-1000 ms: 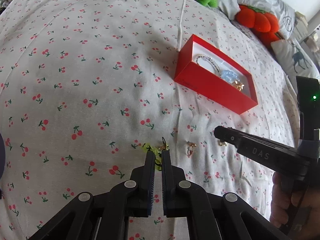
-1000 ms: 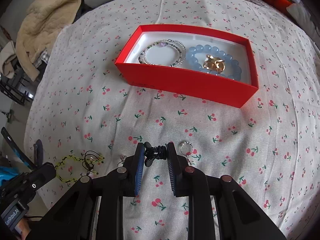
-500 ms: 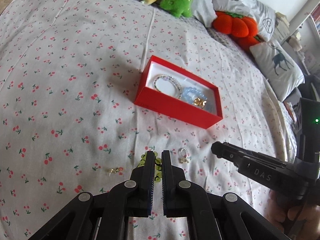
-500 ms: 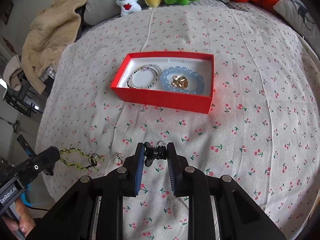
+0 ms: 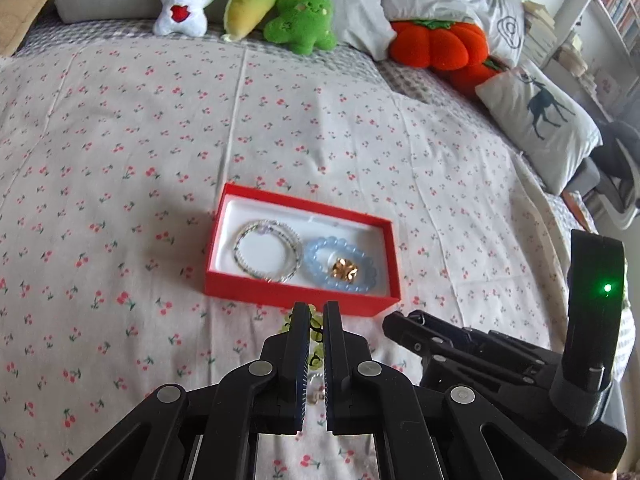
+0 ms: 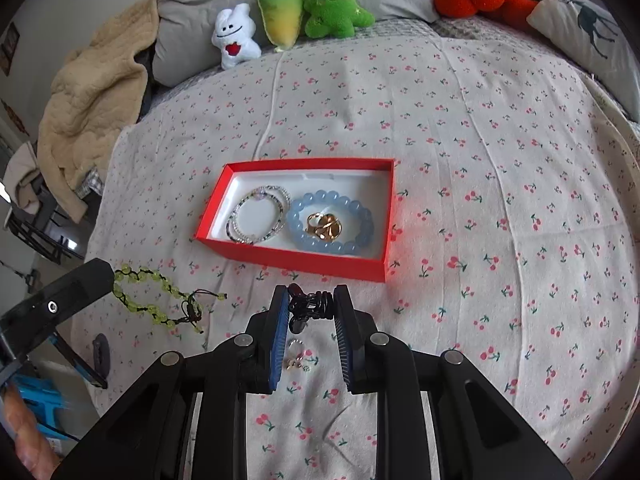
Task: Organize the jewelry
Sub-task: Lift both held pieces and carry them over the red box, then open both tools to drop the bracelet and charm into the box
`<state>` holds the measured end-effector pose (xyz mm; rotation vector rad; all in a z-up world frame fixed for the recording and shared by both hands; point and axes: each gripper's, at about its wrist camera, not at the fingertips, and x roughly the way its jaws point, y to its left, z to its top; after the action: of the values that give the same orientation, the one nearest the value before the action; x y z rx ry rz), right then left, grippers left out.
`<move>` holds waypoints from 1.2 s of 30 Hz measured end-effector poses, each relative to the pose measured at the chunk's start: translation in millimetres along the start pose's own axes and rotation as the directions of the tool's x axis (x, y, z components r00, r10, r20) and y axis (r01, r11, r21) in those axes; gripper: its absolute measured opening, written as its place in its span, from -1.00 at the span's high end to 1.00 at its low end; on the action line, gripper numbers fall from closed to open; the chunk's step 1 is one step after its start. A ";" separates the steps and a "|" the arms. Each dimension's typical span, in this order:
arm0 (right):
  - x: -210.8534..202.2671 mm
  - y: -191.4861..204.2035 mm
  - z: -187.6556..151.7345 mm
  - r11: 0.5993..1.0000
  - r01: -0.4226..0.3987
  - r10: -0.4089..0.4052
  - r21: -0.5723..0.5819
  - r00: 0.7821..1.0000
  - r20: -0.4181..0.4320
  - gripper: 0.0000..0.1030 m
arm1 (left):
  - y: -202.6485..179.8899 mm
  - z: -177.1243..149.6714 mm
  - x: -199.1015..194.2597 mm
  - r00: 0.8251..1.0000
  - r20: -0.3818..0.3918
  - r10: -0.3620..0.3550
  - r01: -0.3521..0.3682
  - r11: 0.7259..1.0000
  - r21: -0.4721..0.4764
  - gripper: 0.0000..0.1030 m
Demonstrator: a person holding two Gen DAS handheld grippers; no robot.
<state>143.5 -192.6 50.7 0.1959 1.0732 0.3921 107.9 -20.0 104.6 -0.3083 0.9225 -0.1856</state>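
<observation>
Step in hand: carry to the box, both hands loaded and off the bed.

Left gripper [image 5: 315, 316]: jaws nearly shut, pinching the yellow-green bead bracelet [image 6: 154, 298], which hangs from the tips and dangles below them.

Right gripper [image 6: 310, 306]: jaws narrow, clamped on a small black hair clip [image 6: 310, 305] held crosswise at the tips.

Red box [image 6: 288, 258] sits on the bed ahead of both jaws, open, near wall just past the tips. Inside: clear bead bracelet [image 6: 260, 216] on the left, blue bead bracelet [image 6: 330, 222] on the right with gold pieces [image 6: 324, 226] in its middle.

A ring and small earrings [image 6: 298, 356] lie loose on the bedspread [image 6: 480, 160] under the right jaws.

Next, as I read it: get the tips over the near wall and open above free lining. The bracelet hangs low and could snag the rim. Loose pieces come after.
</observation>
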 end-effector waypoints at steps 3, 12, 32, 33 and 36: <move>1.8 -9.3 9.8 1.000 -0.010 0.009 0.025 1.000 0.029 0.53 | -10.7 19.4 12.7 1.000 -0.005 -0.016 0.016 1.000 0.005 0.99; 14.7 -26.5 26.2 0.998 -0.031 0.028 0.063 0.998 0.052 0.54 | -10.9 58.0 68.4 0.996 0.015 -0.085 0.086 0.994 -0.070 0.99; 40.2 -31.8 37.0 0.998 -0.018 0.016 0.061 1.000 0.025 0.53 | 39.0 23.2 107.9 0.989 -0.070 0.127 -0.129 0.991 -0.030 0.68; 41.9 -30.9 38.0 0.998 -0.019 0.017 0.061 1.000 0.024 0.53 | 37.2 21.3 103.1 0.990 -0.065 0.123 -0.125 0.992 -0.021 0.50; 47.3 -28.3 41.7 0.998 -0.014 0.013 0.059 1.000 0.018 0.53 | 32.9 14.5 89.6 0.990 -0.053 0.128 -0.127 0.992 0.011 0.25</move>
<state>206.2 -198.1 22.1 0.2588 1.0668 0.3707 173.5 -12.3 34.2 -0.2372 0.9911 -0.0800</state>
